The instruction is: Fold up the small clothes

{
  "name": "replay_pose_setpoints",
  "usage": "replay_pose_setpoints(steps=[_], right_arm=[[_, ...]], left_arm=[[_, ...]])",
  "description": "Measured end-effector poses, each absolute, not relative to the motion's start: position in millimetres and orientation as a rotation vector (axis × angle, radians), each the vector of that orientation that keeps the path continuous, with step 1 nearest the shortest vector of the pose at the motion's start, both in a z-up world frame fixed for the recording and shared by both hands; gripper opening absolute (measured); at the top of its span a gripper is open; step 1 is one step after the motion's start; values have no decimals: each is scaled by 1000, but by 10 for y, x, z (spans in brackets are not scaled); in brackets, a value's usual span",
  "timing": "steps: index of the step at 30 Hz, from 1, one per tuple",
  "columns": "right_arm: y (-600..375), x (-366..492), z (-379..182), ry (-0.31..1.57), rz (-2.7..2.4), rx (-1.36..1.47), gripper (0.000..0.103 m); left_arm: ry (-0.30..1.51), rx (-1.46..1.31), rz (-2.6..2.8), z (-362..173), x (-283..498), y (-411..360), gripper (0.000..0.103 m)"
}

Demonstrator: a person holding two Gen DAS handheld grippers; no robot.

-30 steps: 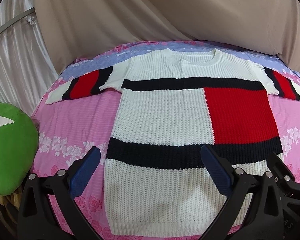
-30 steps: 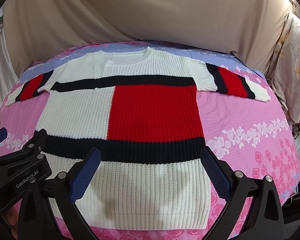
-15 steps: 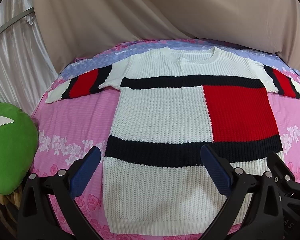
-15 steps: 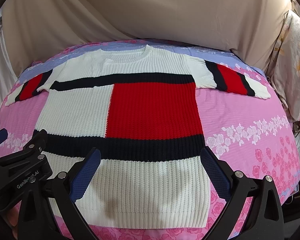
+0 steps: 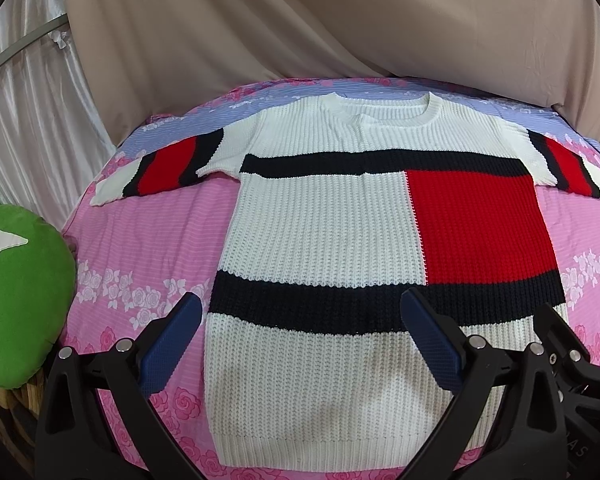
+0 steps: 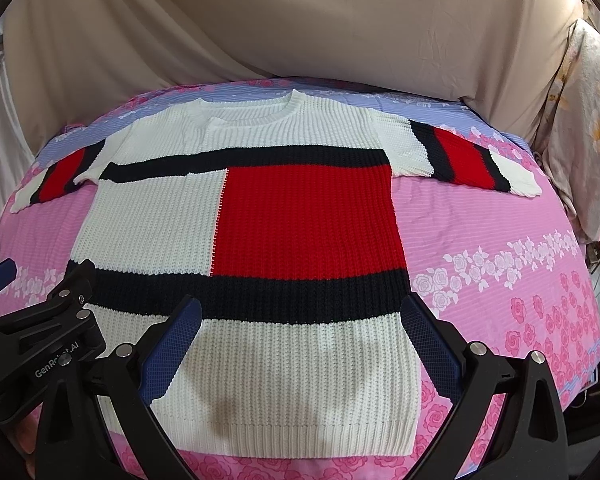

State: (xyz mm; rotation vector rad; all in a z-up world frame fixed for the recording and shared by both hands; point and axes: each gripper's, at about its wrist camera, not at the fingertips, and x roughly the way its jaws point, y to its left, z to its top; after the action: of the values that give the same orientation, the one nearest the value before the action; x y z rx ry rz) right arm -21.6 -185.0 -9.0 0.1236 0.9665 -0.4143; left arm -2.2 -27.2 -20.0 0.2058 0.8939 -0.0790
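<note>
A knitted short-sleeved sweater [image 5: 324, 224] [image 6: 300, 216], white with black bands and a red block, lies flat and face up on the pink bed, both sleeves spread out. My left gripper [image 5: 300, 312] hovers open above its lower left part, blue pads wide apart with nothing between them. Over the lower right part my right gripper [image 6: 300, 312] is open too and holds nothing. The right gripper's black body [image 5: 580, 360] shows at the edge of the left wrist view, and the left gripper's body [image 6: 40, 336] shows in the right wrist view.
The pink floral bedsheet [image 5: 140, 240] [image 6: 500, 240] covers the bed, with a lilac striped part at the far edge. A green cushion [image 5: 20, 300] sits off the bed's left side. Beige draped cloth [image 5: 340, 20] hangs behind. Pale patterned fabric [image 6: 580, 120] hangs at the right.
Both views have shifted slightly, the sweater sitting a little higher in frame; both grippers stay open and the sweater has not moved.
</note>
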Motion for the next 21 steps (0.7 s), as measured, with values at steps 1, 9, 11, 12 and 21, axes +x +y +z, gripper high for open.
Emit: replay_pose_setpoints(steps=[1,9,11,12,21], right_arm=[[-1852,-215,-90,967,-414,124,98],[-1856,-213,-97,969,-413,126,98],[-1857,-211,-97,969,-413,127,98],[-1856,-209,-97,970,-413,127,98],[-1846,-191,-106,973,-414,128,98]], left_arm=[[895,207,-80,-198,-13,-272,97],[895,208,-80,-196,-10,-269,97],[895,208,-81,-195,-9,-269,96],[895,208,-81,-196,-17,-271,96],[898,208,-82,-201,-15,-266,95]])
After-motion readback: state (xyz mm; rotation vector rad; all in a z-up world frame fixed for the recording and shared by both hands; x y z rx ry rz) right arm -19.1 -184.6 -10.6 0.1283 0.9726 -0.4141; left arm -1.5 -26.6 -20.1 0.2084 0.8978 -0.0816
